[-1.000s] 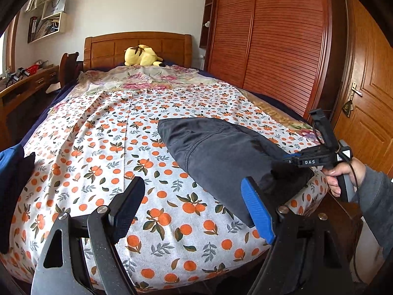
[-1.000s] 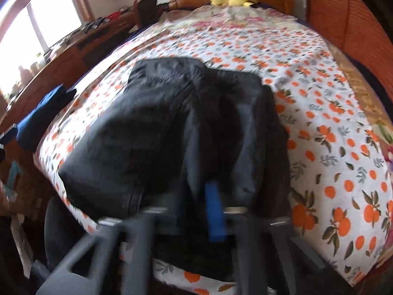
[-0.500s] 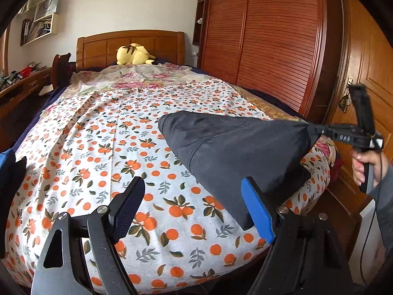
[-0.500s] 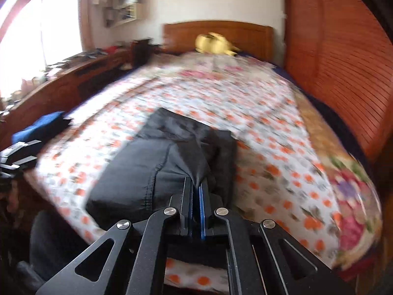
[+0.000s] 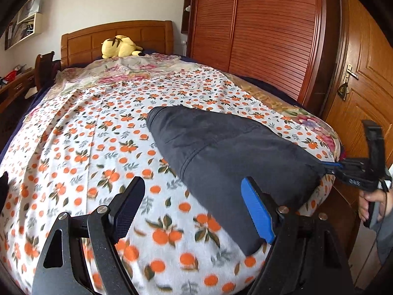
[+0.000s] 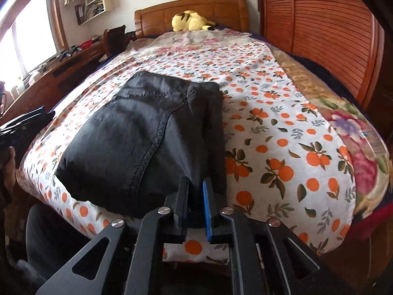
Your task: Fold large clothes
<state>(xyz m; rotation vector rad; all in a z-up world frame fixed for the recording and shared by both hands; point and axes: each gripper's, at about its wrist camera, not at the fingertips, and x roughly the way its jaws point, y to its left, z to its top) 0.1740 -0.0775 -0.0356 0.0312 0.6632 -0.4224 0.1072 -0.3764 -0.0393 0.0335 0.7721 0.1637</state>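
Right hand-held gripper (image 6: 196,194), its jaws parting around a fold of the dark garment (image 6: 145,137) at the bed's (image 6: 282,132) near edge, may let it be dropped while the left hand-held gripper (image 5: 194,209) hangs wide apart and empty.

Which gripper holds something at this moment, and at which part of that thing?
The right gripper has the near corner of the dark folded garment between its jaws, which are opening. The left gripper is open and holds nothing.
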